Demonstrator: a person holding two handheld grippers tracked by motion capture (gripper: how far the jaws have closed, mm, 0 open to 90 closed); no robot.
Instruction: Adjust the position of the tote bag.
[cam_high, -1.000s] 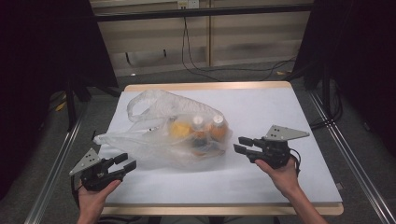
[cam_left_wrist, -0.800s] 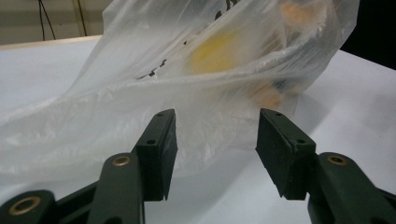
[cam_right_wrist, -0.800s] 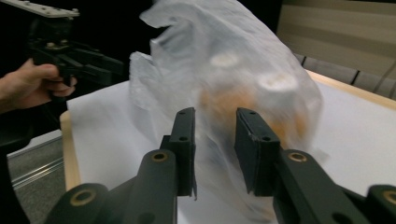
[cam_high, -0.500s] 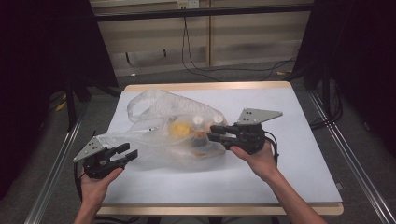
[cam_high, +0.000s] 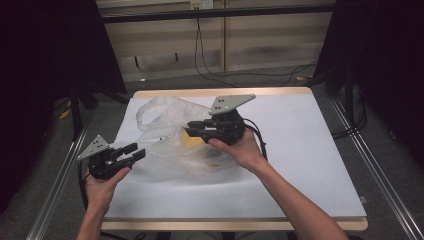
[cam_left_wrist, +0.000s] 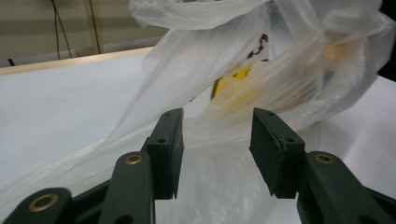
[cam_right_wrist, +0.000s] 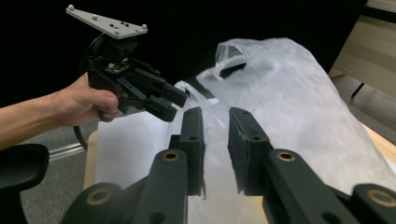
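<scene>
One thin translucent plastic bag (cam_high: 170, 145) lies on the white table (cam_high: 310, 165), left of centre, long axis running from the near-left corner up toward the far handles (cam_high: 150, 107). Yellow and orange items (cam_high: 200, 145) show through the film mid-bag; I can't tell what they are.

My right gripper (cam_high: 197, 129) sits over the bag's middle, jaws pointing left across it. In the right gripper view (cam_right_wrist: 215, 116) its jaws have just been closing and stand narrow, a fold of film rising between them; I can't tell if the pads already pinch it, looks just short of contact.

My left gripper (cam_high: 134, 151) is at the bag's near-left edge, jaws pointing right into the film. In the left gripper view (cam_left_wrist: 217, 133) its jaws have just been closing too but stand well apart, bag film (cam_left_wrist: 261, 79) between and beyond them, pads not pressing.

Key relation: both grippers face each other across the bag's left half, right one nearer the upper film and the handles, left one nearer the low near edge. Judging by this, right pinches first, left follows on the opposite layer to part the mouth.
</scene>
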